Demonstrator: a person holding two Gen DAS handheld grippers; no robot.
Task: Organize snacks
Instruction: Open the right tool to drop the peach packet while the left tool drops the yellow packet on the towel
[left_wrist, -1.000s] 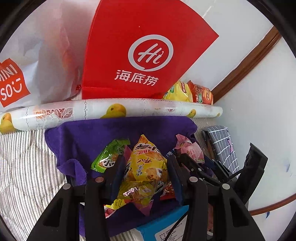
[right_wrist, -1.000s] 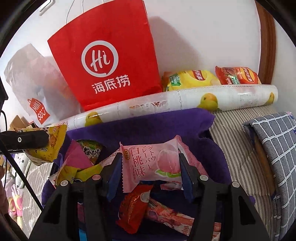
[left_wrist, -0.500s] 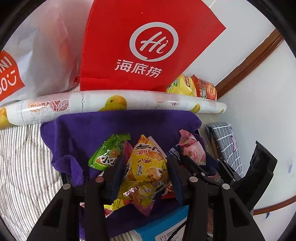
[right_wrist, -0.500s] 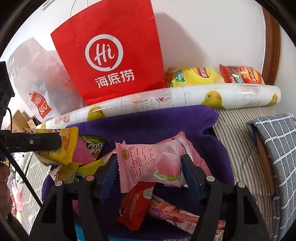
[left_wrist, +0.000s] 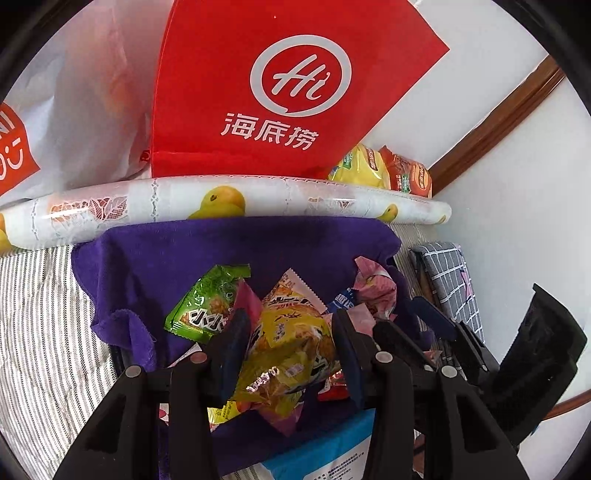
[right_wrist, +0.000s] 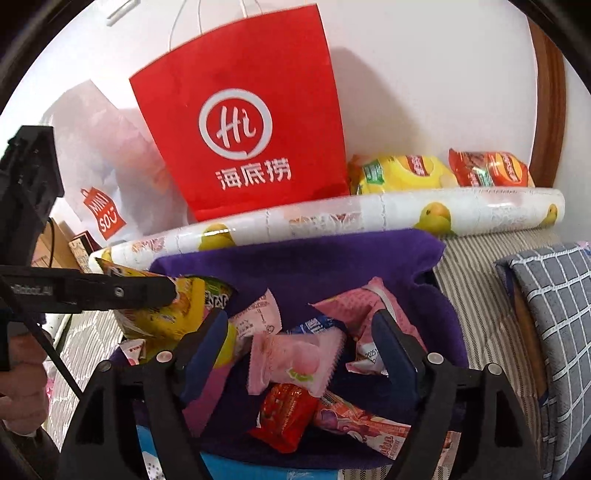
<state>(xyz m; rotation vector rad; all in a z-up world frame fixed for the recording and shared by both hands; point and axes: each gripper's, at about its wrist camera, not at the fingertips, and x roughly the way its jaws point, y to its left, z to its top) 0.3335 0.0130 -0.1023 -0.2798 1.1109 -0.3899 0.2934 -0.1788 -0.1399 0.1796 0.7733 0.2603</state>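
Note:
My left gripper (left_wrist: 288, 332) is shut on a yellow snack packet (left_wrist: 291, 347) and holds it above a purple cloth (left_wrist: 229, 251) strewn with snack packets. The packet also shows in the right wrist view (right_wrist: 162, 314), in the left gripper's fingers (right_wrist: 110, 291). My right gripper (right_wrist: 301, 332) is open; a pink peach snack packet (right_wrist: 295, 362) lies loose between its jaws on the pile. A green packet (left_wrist: 207, 299) lies left of the yellow one. A red Hi paper bag (right_wrist: 240, 122) stands behind.
A rolled duck-print sheet (right_wrist: 369, 218) lies across the back of the cloth. Yellow (right_wrist: 402, 177) and red (right_wrist: 491, 170) chip bags sit behind it by the wall. A white Miniso bag (right_wrist: 103, 177) stands left; a checked cushion (right_wrist: 554, 314) lies right.
My right gripper has opened and let go of the pink peach packet, which dropped onto the pile. My left gripper keeps the yellow packet and has edged forward.

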